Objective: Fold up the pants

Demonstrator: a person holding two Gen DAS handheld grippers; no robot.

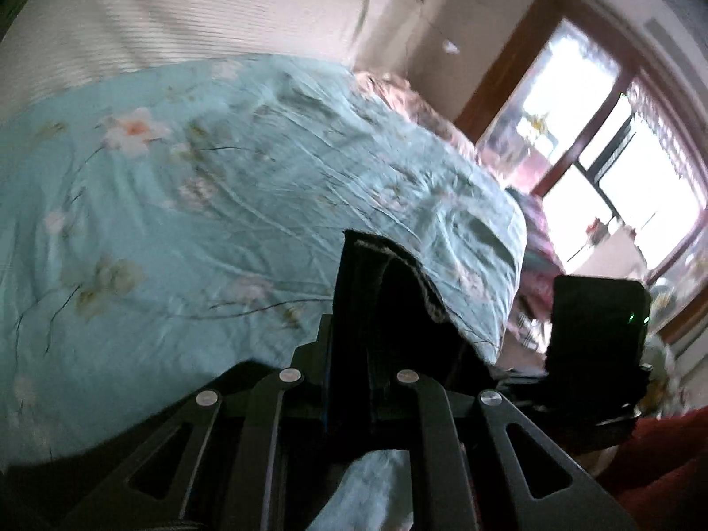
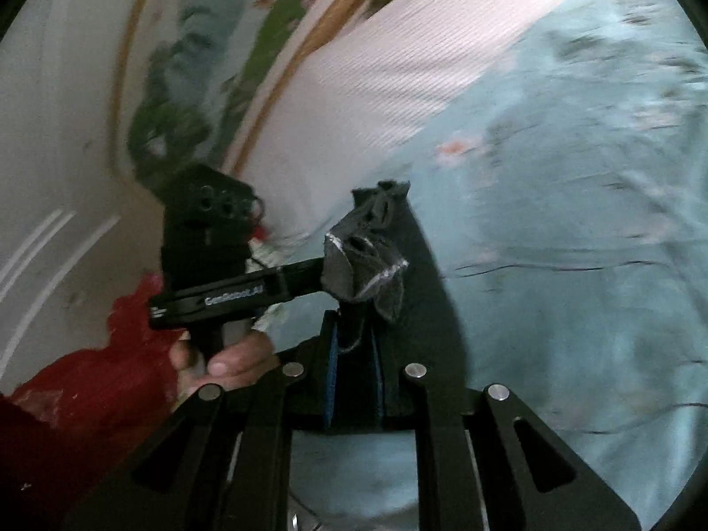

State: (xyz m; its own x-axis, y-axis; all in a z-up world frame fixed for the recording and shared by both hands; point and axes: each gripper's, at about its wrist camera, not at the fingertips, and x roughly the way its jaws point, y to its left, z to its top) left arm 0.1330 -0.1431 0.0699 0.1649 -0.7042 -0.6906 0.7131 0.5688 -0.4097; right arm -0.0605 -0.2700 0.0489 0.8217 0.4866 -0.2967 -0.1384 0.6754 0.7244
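The dark pants (image 1: 398, 283) are lifted above the bed. My left gripper (image 1: 367, 309) is shut on a dark fold of the pants with a pale hem edge. In the right wrist view my right gripper (image 2: 356, 323) is shut on the pants (image 2: 376, 261), bunched grey-black cloth with a drawstring at its top. The left gripper (image 2: 309, 281) reaches in from the left, held by a hand, and pinches the same bunch right beside my right fingers. The right gripper's body shows in the left wrist view (image 1: 597, 327). The rest of the pants is hidden.
A light blue floral bedspread (image 1: 177, 221) covers the bed below both grippers. A white ribbed headboard cushion (image 1: 177, 13) lies beyond it. A window with a brown frame (image 1: 588, 146) is at right. A framed floral picture (image 2: 221, 66) hangs on the wall. A red sleeve (image 2: 79, 398) is at lower left.
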